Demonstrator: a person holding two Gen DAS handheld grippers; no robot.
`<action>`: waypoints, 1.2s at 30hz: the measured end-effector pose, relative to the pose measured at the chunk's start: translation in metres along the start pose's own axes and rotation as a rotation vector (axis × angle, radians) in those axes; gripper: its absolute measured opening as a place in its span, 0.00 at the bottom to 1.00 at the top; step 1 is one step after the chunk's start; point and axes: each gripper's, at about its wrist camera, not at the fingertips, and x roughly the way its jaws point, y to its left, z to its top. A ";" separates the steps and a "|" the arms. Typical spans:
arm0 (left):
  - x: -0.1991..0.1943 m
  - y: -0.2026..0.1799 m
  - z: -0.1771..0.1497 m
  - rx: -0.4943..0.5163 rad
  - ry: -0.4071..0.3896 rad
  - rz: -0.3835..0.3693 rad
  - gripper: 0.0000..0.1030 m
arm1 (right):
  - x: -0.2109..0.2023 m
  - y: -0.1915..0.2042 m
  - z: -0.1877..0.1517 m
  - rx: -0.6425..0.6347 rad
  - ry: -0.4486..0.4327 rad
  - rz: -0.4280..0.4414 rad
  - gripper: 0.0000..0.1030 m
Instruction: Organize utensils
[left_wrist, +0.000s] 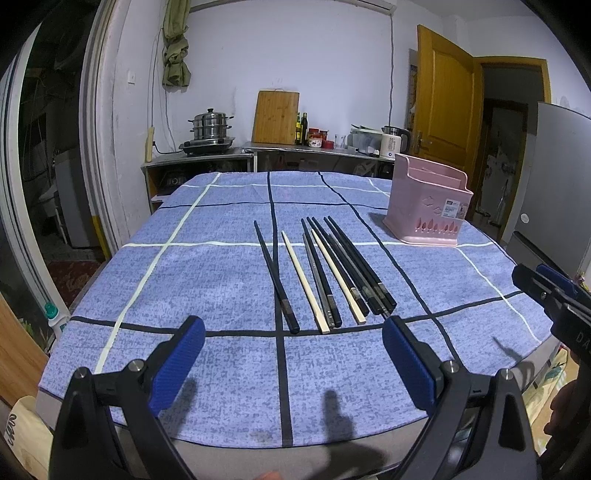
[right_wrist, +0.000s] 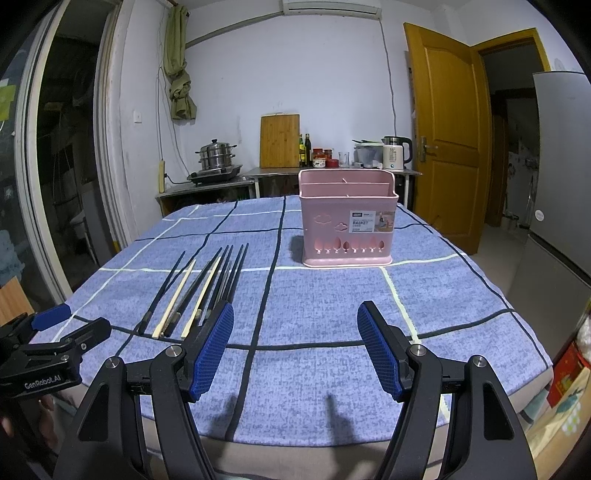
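Several chopsticks (left_wrist: 325, 277), black, grey and pale wood, lie side by side on the blue checked tablecloth (left_wrist: 207, 280); in the right wrist view the chopsticks (right_wrist: 201, 291) are at the left. A pink utensil basket (left_wrist: 426, 205) stands upright at the far right of them, seen head-on as the basket (right_wrist: 347, 225) with divided compartments that look empty. My left gripper (left_wrist: 293, 341) hovers open just in front of the chopsticks' near ends. My right gripper (right_wrist: 295, 325) is open over bare cloth, facing the basket. Each gripper shows at the edge of the other's view.
The table's near edge runs just under both grippers. Behind the table a counter (right_wrist: 258, 173) holds a steamer pot (right_wrist: 217, 155), cutting board, bottles and kettle. A wooden door (right_wrist: 439, 136) stands open at the right, beside a grey fridge (right_wrist: 561, 177).
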 end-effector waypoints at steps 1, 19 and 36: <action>0.001 0.001 0.000 0.000 0.001 0.000 0.95 | 0.001 0.000 0.000 -0.001 0.001 0.000 0.68; 0.055 0.022 0.032 0.000 0.118 0.004 0.95 | 0.046 0.015 0.037 -0.017 0.017 0.126 0.68; 0.152 0.054 0.063 -0.098 0.347 0.010 0.66 | 0.167 0.046 0.068 -0.114 0.292 0.195 0.67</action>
